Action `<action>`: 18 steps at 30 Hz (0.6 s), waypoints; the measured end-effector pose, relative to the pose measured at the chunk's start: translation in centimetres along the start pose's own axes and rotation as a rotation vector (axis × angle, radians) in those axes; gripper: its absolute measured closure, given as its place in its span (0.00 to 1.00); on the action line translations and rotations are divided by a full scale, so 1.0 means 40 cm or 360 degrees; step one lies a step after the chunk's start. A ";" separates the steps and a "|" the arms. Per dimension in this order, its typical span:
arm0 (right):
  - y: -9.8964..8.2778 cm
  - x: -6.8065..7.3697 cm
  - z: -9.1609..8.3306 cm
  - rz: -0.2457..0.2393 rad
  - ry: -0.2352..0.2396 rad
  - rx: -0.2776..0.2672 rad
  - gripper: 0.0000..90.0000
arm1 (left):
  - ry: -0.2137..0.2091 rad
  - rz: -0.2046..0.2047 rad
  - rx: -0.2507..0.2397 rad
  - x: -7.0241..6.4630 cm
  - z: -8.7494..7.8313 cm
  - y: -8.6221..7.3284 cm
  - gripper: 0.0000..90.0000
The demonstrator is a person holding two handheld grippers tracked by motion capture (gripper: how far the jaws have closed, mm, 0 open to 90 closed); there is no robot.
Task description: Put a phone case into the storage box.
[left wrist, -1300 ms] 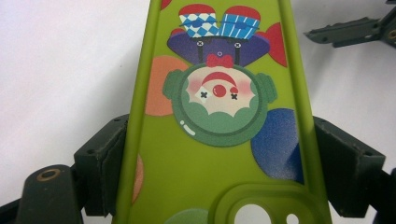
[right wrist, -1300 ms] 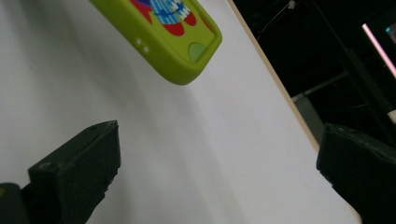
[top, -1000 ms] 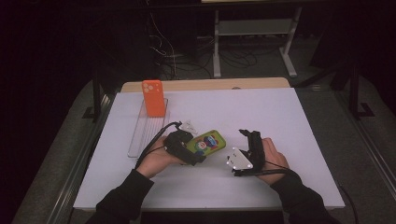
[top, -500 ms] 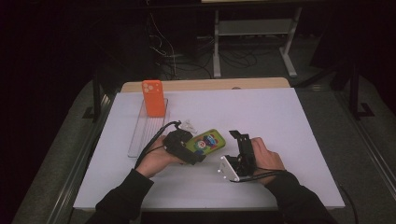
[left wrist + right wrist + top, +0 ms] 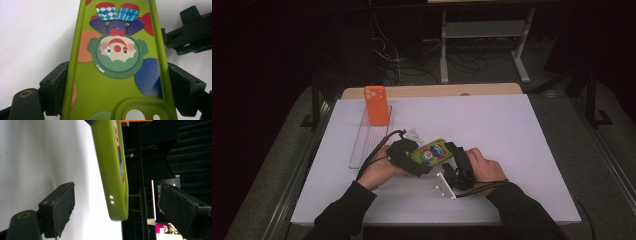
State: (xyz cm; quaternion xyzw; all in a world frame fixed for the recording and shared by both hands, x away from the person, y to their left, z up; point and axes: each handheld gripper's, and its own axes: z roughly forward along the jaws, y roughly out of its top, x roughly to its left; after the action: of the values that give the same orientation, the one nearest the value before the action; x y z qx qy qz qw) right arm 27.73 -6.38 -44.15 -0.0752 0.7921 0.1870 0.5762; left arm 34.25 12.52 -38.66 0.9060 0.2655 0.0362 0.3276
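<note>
A green phone case (image 5: 432,152) printed with a clown is held just above the white table. My left gripper (image 5: 409,157) is shut on it; in the left gripper view its pads (image 5: 56,87) press both long edges of the case (image 5: 117,65). My right gripper (image 5: 457,160) stands at the case's right end. In the right gripper view the case's end (image 5: 112,170) lies between the jaws of the right gripper (image 5: 117,205), with a gap on each side. Those jaws have just been closing and are still open. The right gripper (image 5: 190,32) also appears in the left gripper view.
An orange phone case (image 5: 376,105) stands upright at the far end of a clear slotted tray (image 5: 362,147) on the left of the white table (image 5: 512,140). A wooden strip (image 5: 437,90) runs along the table's far edge. Dark floor and cables lie beyond.
My right gripper has moved left to the green case, and its jaws now straddle the case's end. The left gripper and the case have stayed put.
</note>
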 end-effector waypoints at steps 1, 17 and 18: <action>0.004 0.003 0.002 -0.0015 0.0000 0.0007 0.21 | 0.0001 0.0016 0.0016 0.002 -0.002 0.000 0.17; 0.032 0.017 -0.005 -0.0156 0.0014 0.0017 0.70 | -0.0007 0.0050 0.0044 0.000 0.001 0.001 0.17; 0.033 0.017 -0.006 -0.0168 0.0009 0.0011 0.73 | -0.0006 0.0054 0.0045 0.000 0.001 0.001 0.17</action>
State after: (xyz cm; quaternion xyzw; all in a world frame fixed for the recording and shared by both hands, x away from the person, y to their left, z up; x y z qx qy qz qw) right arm 26.84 -5.18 -44.44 -0.1153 0.7892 0.1535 0.5834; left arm 34.27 12.48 -38.67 0.9149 0.2500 0.0362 0.3147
